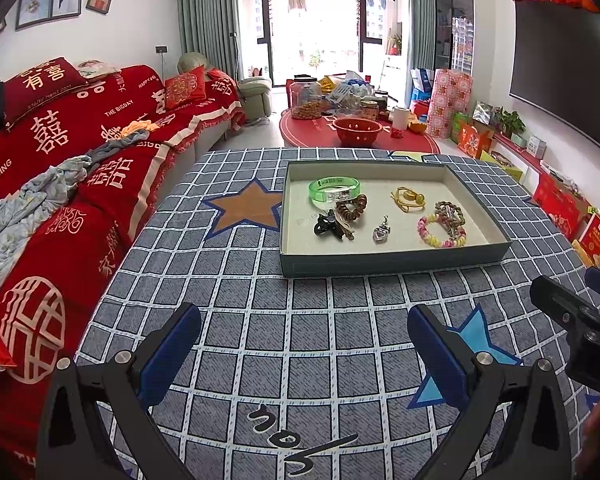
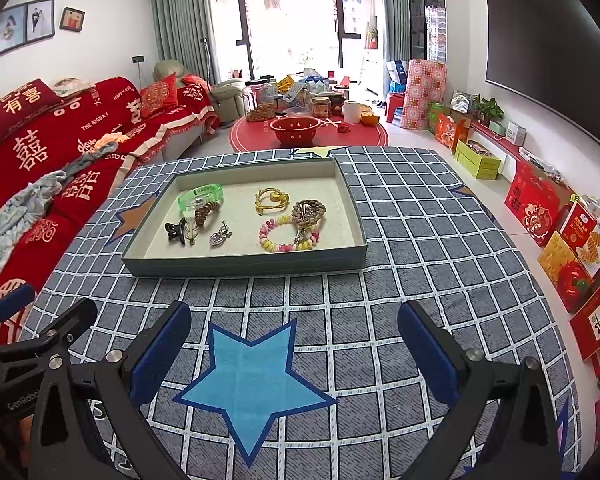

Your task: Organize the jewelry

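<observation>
Tray (image 2: 244,258): shallow, long side across, at the middle of the checked table cover (image 2: 400,280), ahead of both grippers.
Contents: green bangle (image 2: 200,196) far left; black hair clip (image 2: 175,231) near left; gold tie (image 2: 271,200) centre back; pink bead bracelet (image 2: 288,236) near right.
Left gripper (image 1: 304,356): wide open, empty.
Right gripper (image 2: 294,354): wide open, empty; judged nearer the bead bracelet.
</observation>
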